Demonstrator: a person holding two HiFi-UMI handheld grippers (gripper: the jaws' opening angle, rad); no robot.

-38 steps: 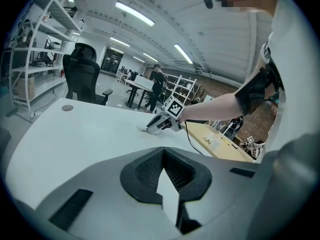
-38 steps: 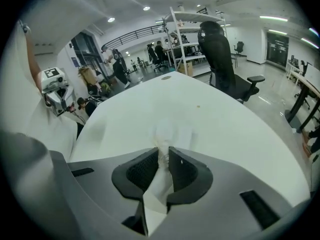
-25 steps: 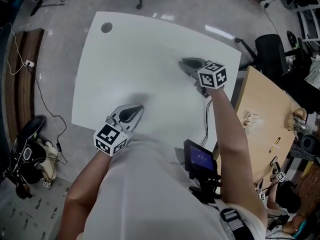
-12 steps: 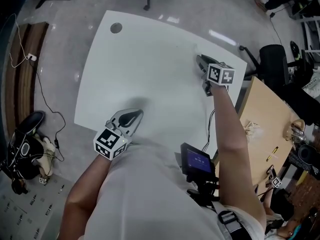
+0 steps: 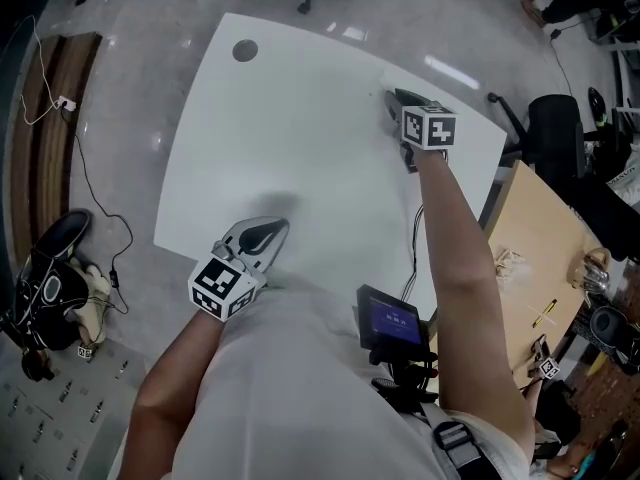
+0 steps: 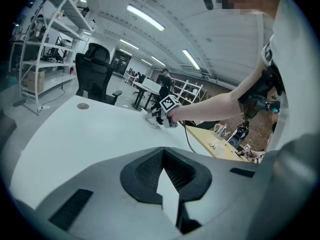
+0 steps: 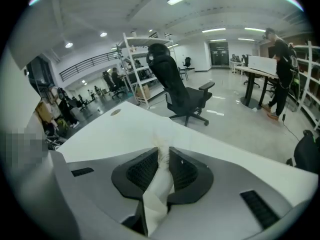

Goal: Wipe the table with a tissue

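Observation:
The white table (image 5: 290,118) fills the middle of the head view. My right gripper (image 5: 392,99) reaches out over its far right part, close to the far edge, shut on a crumpled white tissue (image 7: 159,179) that sticks out between the jaws towards the tabletop (image 7: 125,129). From the left gripper view, that tissue (image 6: 148,115) shows as a white wad under the right gripper (image 6: 159,118), pressed on the table. My left gripper (image 5: 283,220) rests at the near edge, jaws closed together, nothing seen held.
A round cable hole (image 5: 245,51) sits near the table's far left corner. A black office chair (image 7: 180,91) stands just beyond the far edge. A wooden table (image 5: 540,258) with small items lies to the right. Cables and shoes (image 5: 50,278) lie on the floor at left.
My right gripper has slid with the tissue away from me, towards the table's far right edge. The left gripper has stayed at the near edge.

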